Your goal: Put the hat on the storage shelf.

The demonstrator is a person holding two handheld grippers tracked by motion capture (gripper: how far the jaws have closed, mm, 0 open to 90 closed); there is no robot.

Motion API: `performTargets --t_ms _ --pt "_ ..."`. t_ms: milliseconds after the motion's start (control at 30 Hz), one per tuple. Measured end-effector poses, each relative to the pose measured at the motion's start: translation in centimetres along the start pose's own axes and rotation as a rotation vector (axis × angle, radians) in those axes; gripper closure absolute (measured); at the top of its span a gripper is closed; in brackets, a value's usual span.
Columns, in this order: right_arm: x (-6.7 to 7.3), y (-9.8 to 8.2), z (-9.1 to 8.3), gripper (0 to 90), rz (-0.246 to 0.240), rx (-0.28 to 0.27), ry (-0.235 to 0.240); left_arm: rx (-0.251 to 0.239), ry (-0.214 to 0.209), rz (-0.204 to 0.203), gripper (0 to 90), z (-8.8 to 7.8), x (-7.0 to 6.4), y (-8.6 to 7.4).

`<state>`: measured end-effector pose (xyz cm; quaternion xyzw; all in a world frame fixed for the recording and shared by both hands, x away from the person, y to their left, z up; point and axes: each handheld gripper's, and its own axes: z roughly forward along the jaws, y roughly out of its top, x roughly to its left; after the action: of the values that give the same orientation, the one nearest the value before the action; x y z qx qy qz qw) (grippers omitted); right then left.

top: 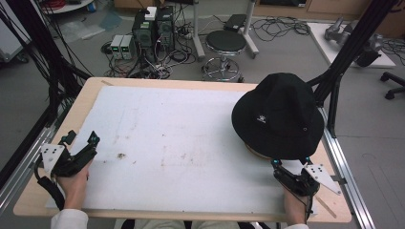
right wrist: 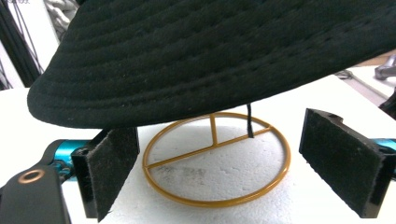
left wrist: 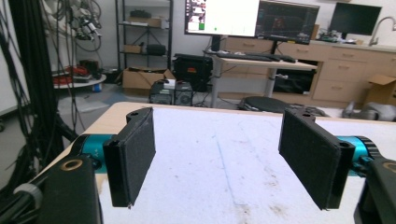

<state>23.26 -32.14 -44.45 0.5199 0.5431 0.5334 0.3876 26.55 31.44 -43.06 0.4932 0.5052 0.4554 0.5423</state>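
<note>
One black hat (top: 279, 116) sits on one gold wire stand (right wrist: 215, 158) at the far right of the white table (top: 167, 143). The right gripper (top: 289, 172) waits just near of its brim, jaws wide, empty. The left gripper (top: 81, 148), near left, gapes empty too.

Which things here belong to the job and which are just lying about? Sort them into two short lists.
Part of the job:
black hat
gold wire stand under the hat
right tongs, open at the hat's brim

Just lying about:
left tongs, open over the bare white sheet
stool
computer boxes on the floor
</note>
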Motion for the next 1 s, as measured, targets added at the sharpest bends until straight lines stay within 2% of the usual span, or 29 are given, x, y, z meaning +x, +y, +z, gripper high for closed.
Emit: performTargets --t_ms 267,667,1000 --pt "-0.02 0.1 -0.17 11.4 -0.007 -0.004 -0.011 -0.006 -0.007 -0.002 27.6 0.05 -0.37 -0.01" --pt "-0.13 0.1 -0.36 11.3 0.005 -0.006 -0.015 -0.008 0.001 -0.02 27.7 0.06 -0.12 -0.02" --pt "-0.32 0.09 -0.51 11.3 0.011 -0.004 -0.016 -0.002 0.002 -0.019 27.7 0.2 -0.19 -0.14"
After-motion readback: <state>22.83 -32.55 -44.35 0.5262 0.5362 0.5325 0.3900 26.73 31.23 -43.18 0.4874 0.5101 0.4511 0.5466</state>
